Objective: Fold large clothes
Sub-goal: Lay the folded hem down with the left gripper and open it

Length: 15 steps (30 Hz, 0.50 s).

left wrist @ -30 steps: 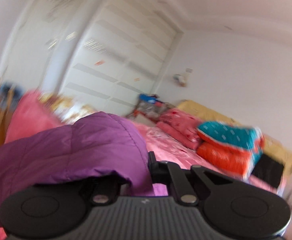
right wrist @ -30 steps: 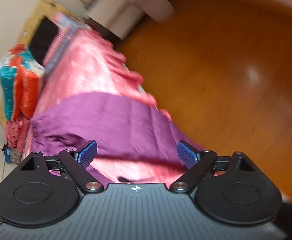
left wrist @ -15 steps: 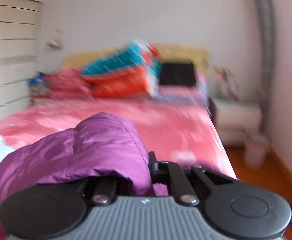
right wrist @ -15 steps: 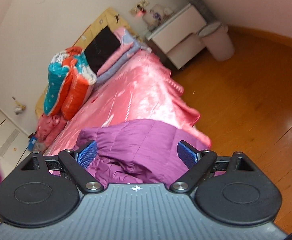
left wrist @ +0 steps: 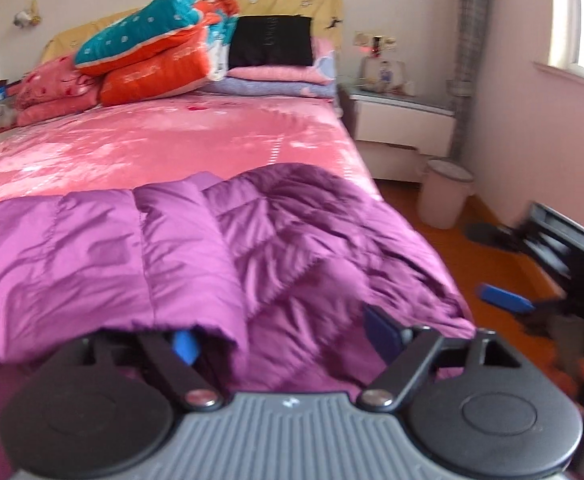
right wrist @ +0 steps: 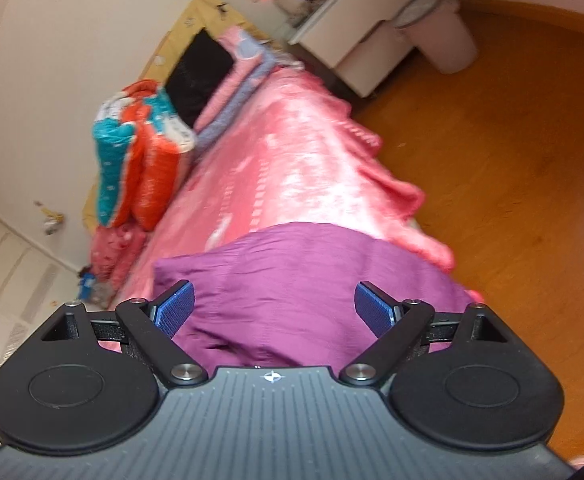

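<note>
Jacket: purple quilted jacket [left wrist: 220, 248] lies at near end of pink bed [left wrist: 164, 140]
Left gripper [left wrist: 282, 338]: jaws opening; fold drapes left pad, unpinched
Right gripper [right wrist: 272, 310]: wide, empty, over jacket

- Pink bedspread [left wrist: 180, 140] covers the bed, glossy, its edge rumpled on the floor side.
- Folded quilt [left wrist: 160, 56], teal over orange, stacked at the head end atop pink pillows [left wrist: 48, 88].
- Black cushion [left wrist: 270, 42] upright against the yellow headboard [left wrist: 288, 2], on pink and lilac folded bedding.
- White nightstand [left wrist: 402, 128] beside the bed; small items on top, blurred.
- Pale bin [left wrist: 444, 198] on the wood floor [right wrist: 512, 120], just beside the nightstand.
</note>
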Motion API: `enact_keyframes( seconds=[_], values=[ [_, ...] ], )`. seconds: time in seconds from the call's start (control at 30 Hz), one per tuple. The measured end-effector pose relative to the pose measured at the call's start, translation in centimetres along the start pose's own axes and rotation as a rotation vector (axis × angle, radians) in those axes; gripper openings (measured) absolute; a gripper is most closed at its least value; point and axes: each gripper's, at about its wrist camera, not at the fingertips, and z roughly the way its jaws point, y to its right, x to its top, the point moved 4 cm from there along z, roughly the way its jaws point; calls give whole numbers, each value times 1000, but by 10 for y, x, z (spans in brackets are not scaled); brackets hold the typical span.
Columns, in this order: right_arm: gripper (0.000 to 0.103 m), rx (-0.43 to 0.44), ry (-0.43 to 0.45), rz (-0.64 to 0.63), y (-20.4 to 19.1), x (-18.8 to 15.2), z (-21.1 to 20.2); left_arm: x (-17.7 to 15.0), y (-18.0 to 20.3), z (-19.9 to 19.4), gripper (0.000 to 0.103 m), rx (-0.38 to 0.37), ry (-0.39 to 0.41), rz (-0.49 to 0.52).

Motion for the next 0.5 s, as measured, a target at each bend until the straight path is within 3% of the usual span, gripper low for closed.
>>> enact_keyframes(
  seconds=[0.17, 0.3, 0.4, 0.5],
  values=[
    [103, 112, -7, -51, -21, -1, -7, -7, 4, -31, 92, -56, -6, 25],
    [103, 195, -27, -137, -47, -7, -9, -23, -13, -66, 92, -48, -36, -5],
    [103, 229, -57, -265, -74, -22, -10, -34, -37, -88, 92, 26, -31, -34],
    [103, 253, -66, -441, -109, -48, -16, -36, -80, -103, 92, 170, 8, -96]
  ],
)
